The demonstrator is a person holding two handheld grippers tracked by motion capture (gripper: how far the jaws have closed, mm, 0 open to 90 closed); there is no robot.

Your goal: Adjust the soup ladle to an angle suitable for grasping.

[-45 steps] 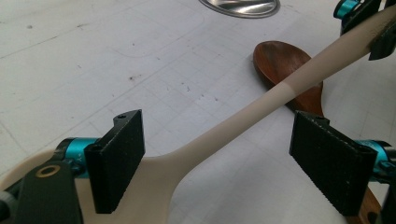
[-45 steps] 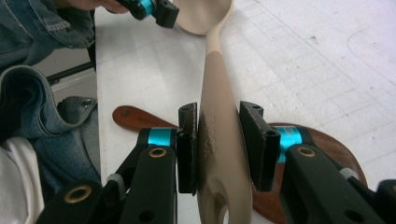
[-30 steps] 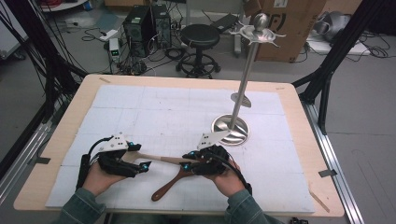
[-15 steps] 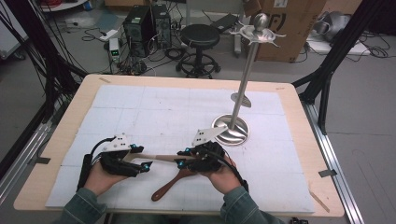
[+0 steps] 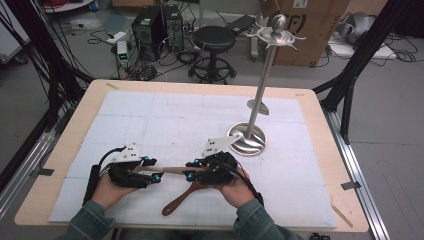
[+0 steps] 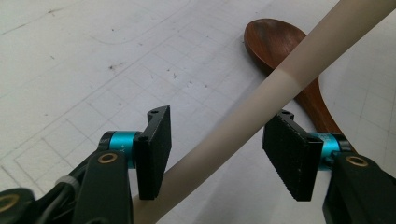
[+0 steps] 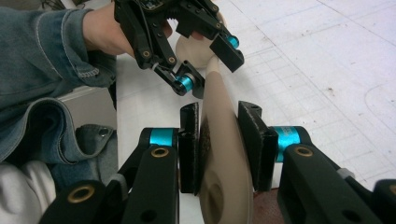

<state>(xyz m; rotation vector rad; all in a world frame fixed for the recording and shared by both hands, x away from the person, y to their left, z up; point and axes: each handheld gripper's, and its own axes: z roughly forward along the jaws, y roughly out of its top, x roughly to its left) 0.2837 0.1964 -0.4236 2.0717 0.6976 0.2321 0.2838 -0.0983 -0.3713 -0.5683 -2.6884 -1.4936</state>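
A pale wooden spoon hangs level above the white mat between both hands. My right gripper is shut on its bowl, which stands edge-on between the pads. My left gripper straddles the spoon's pale handle; its jaws have just been closing, and a gap still shows at the right pad. In the high view the left gripper and the right gripper face each other near the front edge. A dark brown wooden spoon lies on the mat beneath them.
A tall metal utensil stand with hooks at its top rises right of centre, just behind the right hand. The white gridded mat covers most of the wooden table. A stool and cables sit on the floor beyond.
The left gripper's jaws have drawn closer together around the pale handle. Both hands have stayed about where they were, and the right gripper keeps its grip on the bowl.
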